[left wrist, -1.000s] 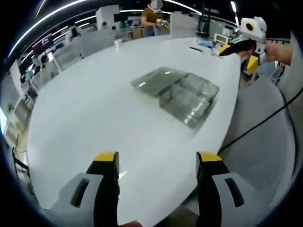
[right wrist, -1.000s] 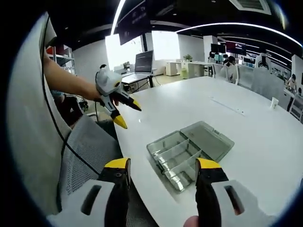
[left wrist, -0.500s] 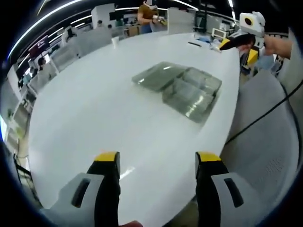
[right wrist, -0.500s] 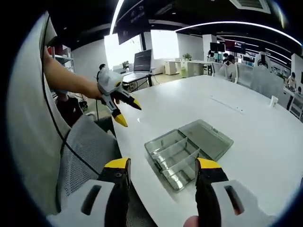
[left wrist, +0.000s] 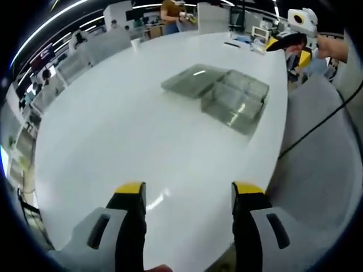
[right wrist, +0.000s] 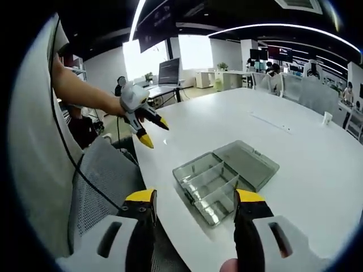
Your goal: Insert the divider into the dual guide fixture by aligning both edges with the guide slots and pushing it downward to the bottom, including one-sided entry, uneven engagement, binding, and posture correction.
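Both grippers hang apart and empty: the left gripper (left wrist: 187, 195) has its yellow-tipped jaws spread wide over the white table (left wrist: 113, 130), and the right gripper (right wrist: 194, 203) shows the same wide gap, nothing between its jaws. Out ahead sits the clear compartment box (right wrist: 224, 175), lid laid flat open beside it, near the table edge by the mesh chair (right wrist: 99, 181). Thin clear dividers stand inside its tray; which one is loose, I can't tell from here. Judging by the look, a divider is light, thin, stiff plastic, slick and prone to cocking in its slots, so a pinch on the top edge near the middle should keep both ends level. The tray itself looks light enough to skid when pushed on. No brand, label or readable writing shows anywhere on the box.
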{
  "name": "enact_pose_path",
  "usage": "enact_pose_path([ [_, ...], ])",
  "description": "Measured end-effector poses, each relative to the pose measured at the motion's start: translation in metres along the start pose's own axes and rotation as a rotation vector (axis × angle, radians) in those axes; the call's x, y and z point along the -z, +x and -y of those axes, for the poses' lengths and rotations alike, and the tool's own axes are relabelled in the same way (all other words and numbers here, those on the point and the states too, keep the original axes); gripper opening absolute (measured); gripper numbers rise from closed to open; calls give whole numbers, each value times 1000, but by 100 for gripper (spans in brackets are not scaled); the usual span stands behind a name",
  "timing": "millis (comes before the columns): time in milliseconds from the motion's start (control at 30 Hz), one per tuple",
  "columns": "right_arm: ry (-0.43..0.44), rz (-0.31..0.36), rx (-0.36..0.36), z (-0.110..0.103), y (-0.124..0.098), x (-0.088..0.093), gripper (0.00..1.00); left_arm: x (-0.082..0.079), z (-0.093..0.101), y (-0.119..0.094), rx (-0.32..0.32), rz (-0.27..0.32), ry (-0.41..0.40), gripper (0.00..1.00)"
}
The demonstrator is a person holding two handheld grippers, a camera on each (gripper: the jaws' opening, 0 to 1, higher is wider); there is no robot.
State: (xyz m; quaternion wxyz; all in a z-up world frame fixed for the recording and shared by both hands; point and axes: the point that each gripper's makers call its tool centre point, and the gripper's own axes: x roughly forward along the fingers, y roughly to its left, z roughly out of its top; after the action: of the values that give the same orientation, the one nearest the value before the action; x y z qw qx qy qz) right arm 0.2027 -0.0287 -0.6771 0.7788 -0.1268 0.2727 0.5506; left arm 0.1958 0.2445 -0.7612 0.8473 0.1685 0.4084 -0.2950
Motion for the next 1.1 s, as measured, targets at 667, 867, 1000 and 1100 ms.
enact_pose_path([
  [667, -2, -14, 12, 5, 0, -1, 51, 12, -23, 8, 15, -61, 82, 53],
  [867, -2, -13, 10, 3, 1, -2, 52, 16, -25, 12, 26, -84, 113, 52],
  [1000, 4, -11, 16, 3, 1, -2, 54, 18, -27, 15, 32, -92, 131, 51],
  [1100, 5, -12, 18, 3, 1, -2, 55, 20, -30, 16, 34, -102, 139, 50],
])
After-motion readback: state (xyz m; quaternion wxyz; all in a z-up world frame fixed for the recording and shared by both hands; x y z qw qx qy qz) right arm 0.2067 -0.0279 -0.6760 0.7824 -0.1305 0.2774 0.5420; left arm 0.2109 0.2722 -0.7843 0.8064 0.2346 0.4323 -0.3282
